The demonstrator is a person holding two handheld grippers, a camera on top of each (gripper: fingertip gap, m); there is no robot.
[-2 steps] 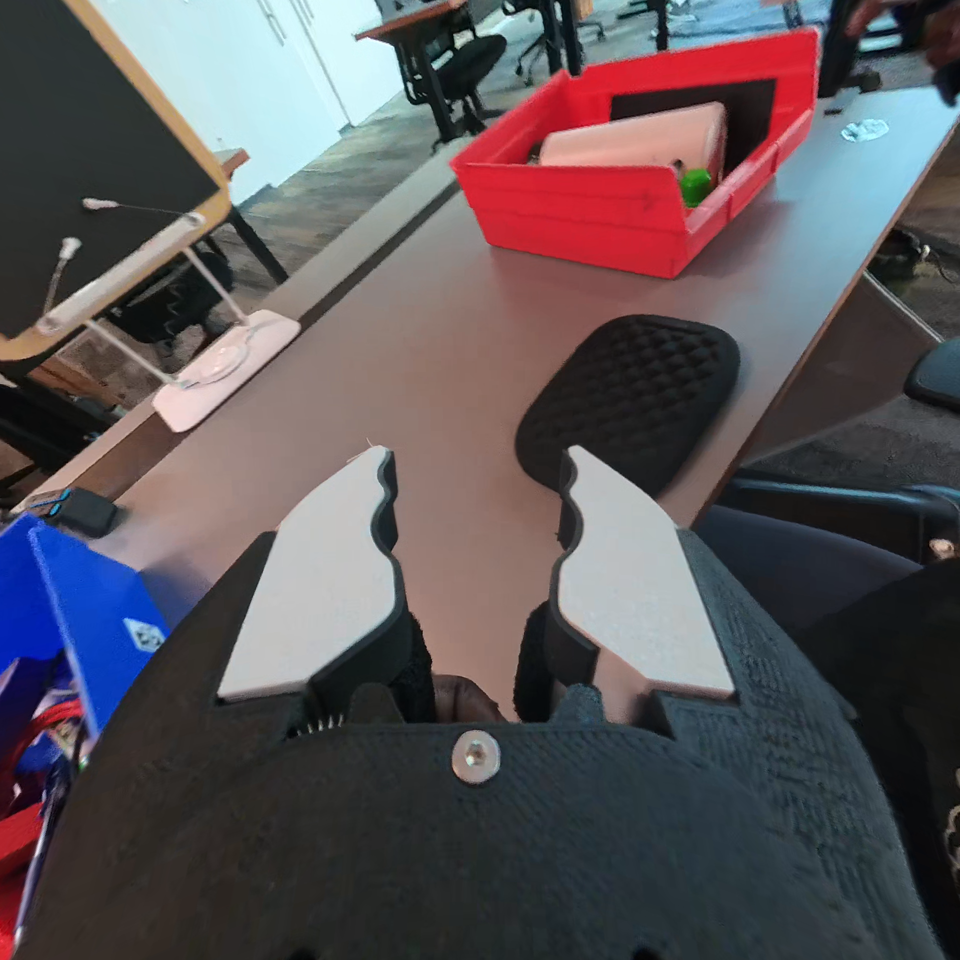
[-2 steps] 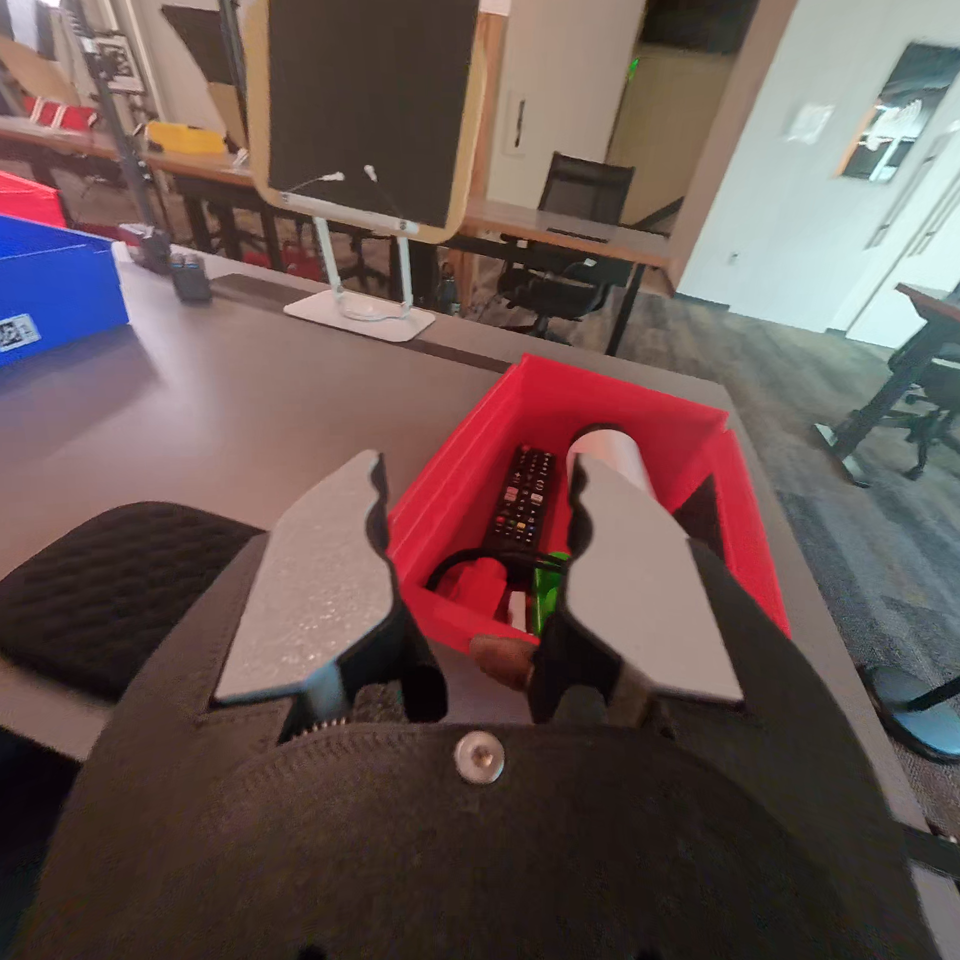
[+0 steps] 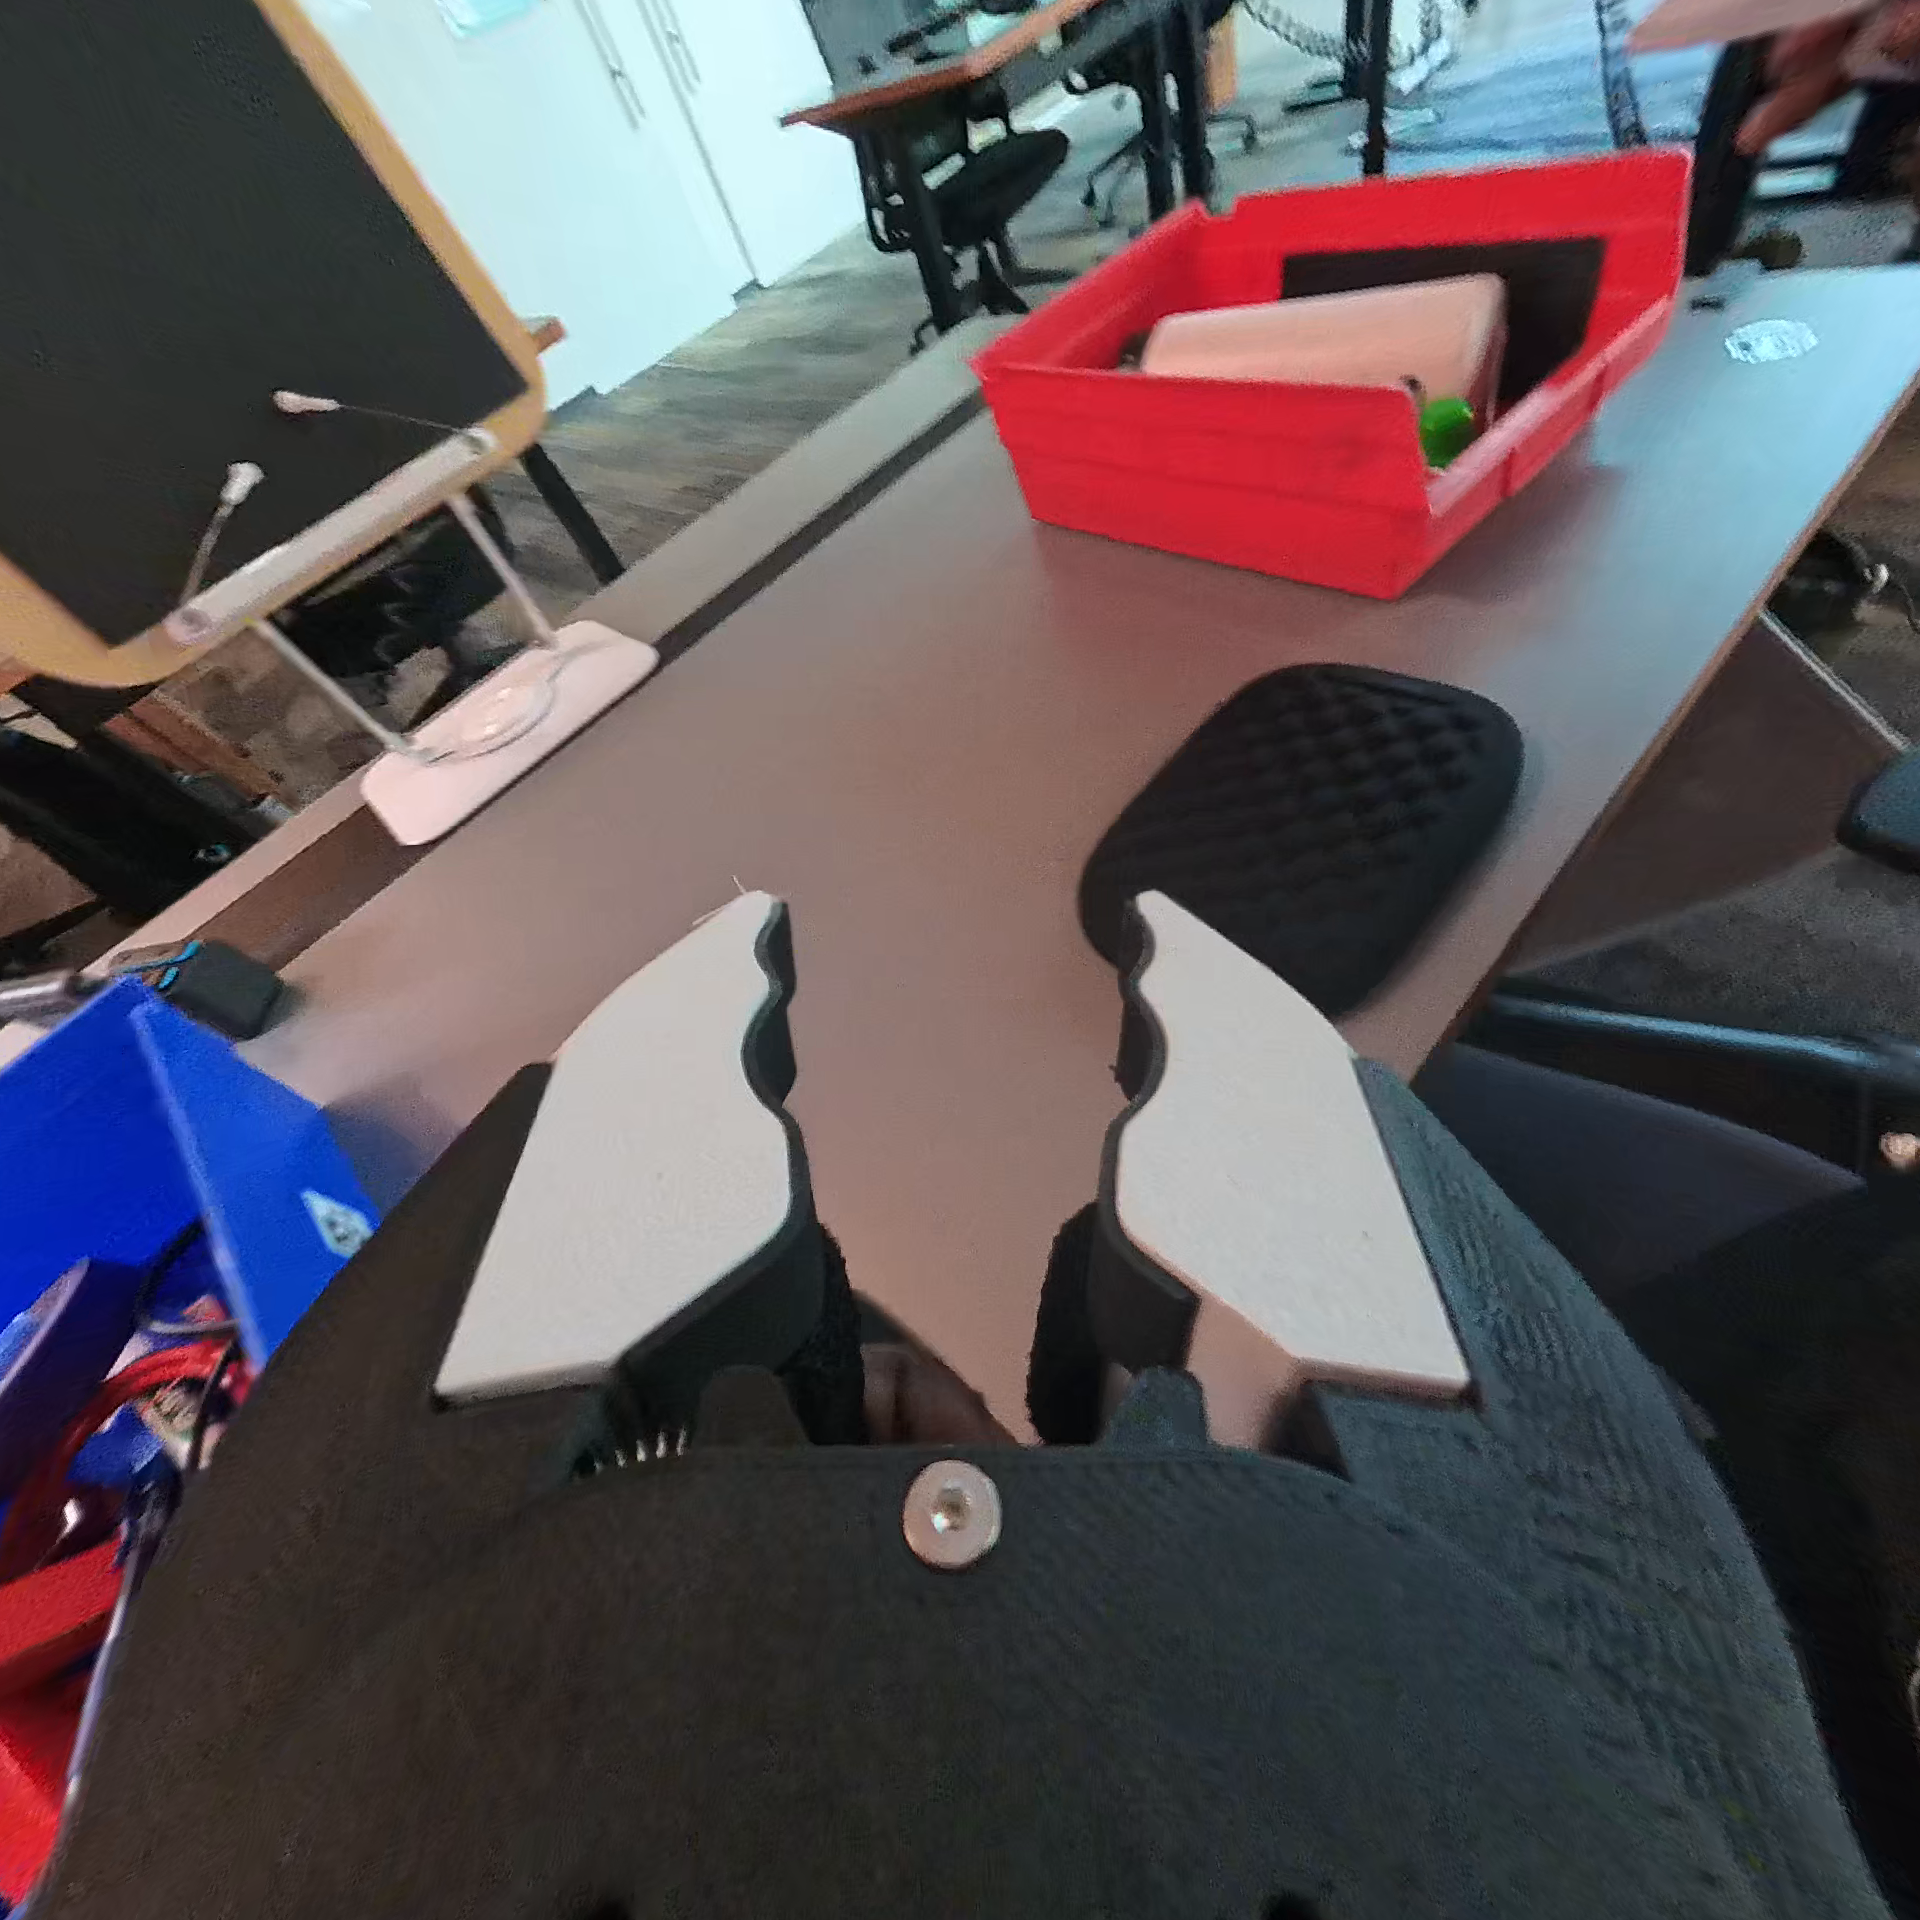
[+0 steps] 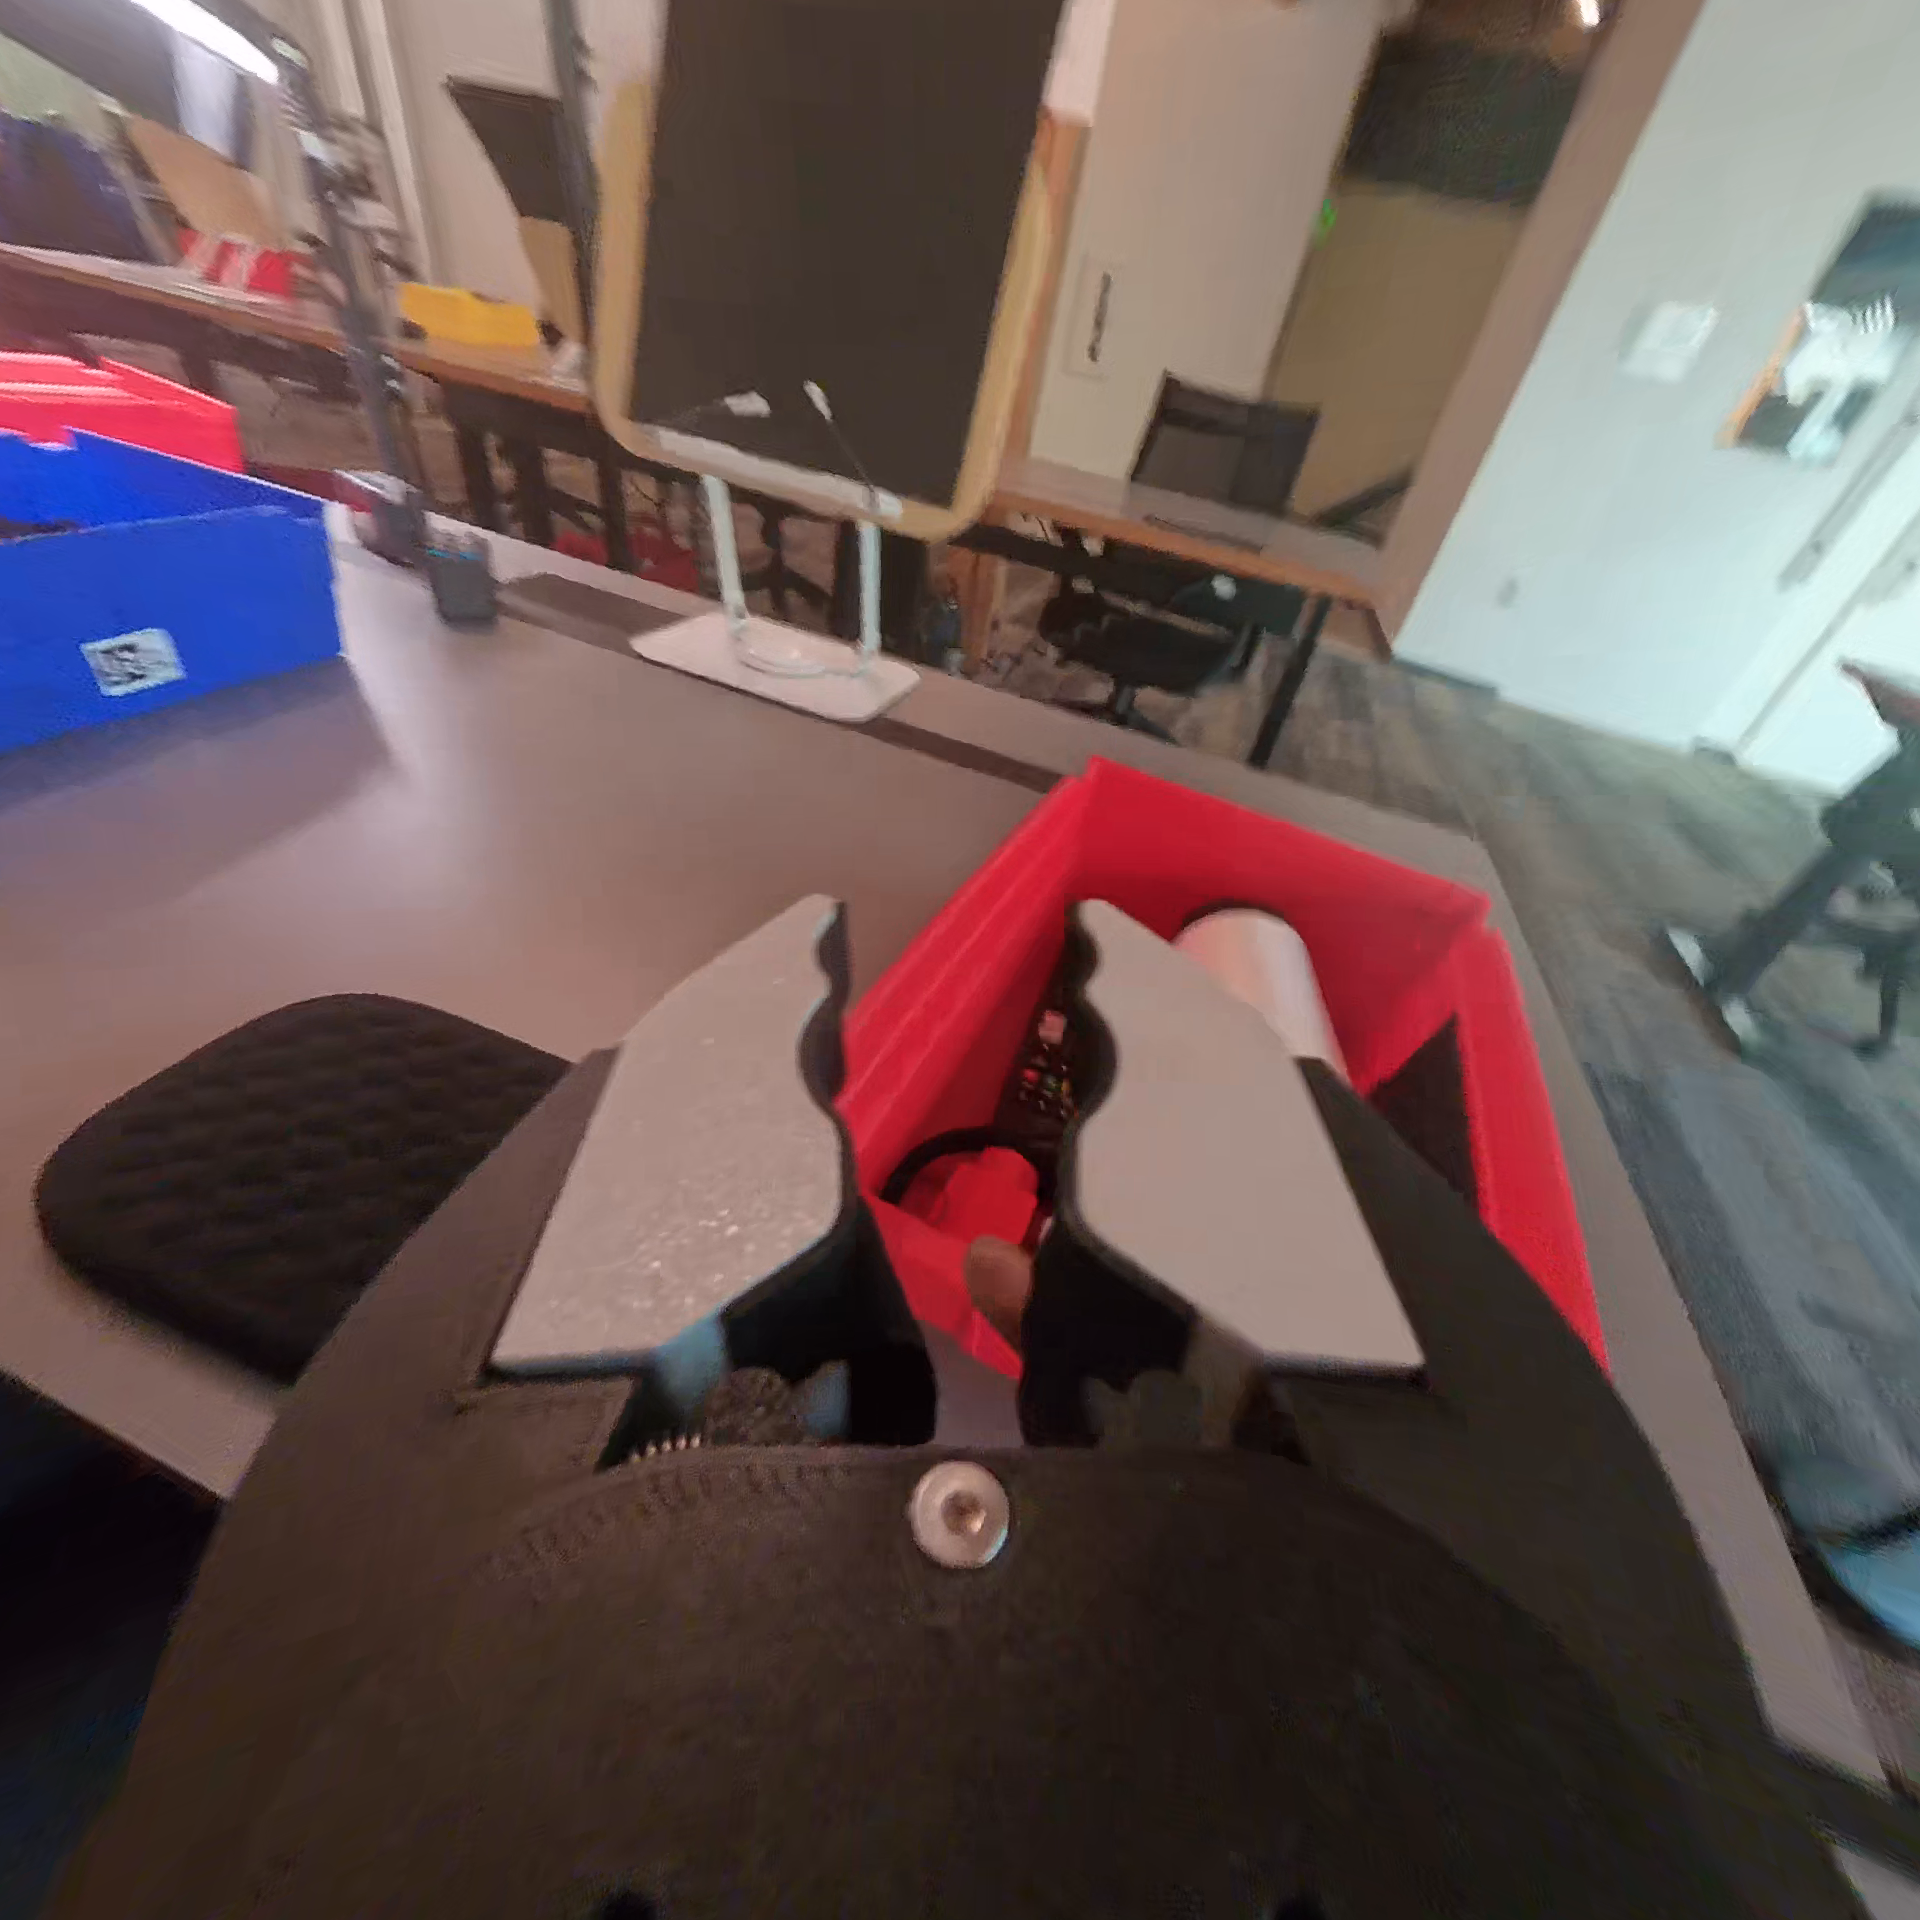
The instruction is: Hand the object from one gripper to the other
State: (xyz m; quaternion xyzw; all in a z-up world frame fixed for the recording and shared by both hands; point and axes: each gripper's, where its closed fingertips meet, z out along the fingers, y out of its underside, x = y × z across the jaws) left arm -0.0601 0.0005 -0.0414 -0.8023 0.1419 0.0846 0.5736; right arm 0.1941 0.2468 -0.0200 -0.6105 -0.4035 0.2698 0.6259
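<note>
My left gripper (image 3: 956,914) is open and empty, low over the bare brown table (image 3: 935,644), left of a black padded mat (image 3: 1320,821). My right gripper (image 4: 956,914) is open and empty, jaws moderately apart, pointing into a red bin (image 4: 1247,842) from its near side. The bin holds a white cylinder (image 4: 1262,966), a black remote control (image 4: 1044,1049) and a red item with a black cord (image 4: 977,1195). The left wrist view shows the red bin (image 3: 1226,488) farther off, with the cylinder (image 3: 1320,332) and a green item (image 3: 1444,421) in it.
A blue bin (image 3: 125,1143) of mixed items stands at my left; the right wrist view shows it too (image 4: 156,582). A black board on a white stand (image 4: 831,229) sits at the table's far edge. The mat (image 4: 281,1143) lies by the front edge. The grippers' ends are close to 35 cm from one another.
My right gripper's jaws have narrowed and it has shifted over the red bin; that view is blurred by motion. The left gripper's opening is unchanged.
</note>
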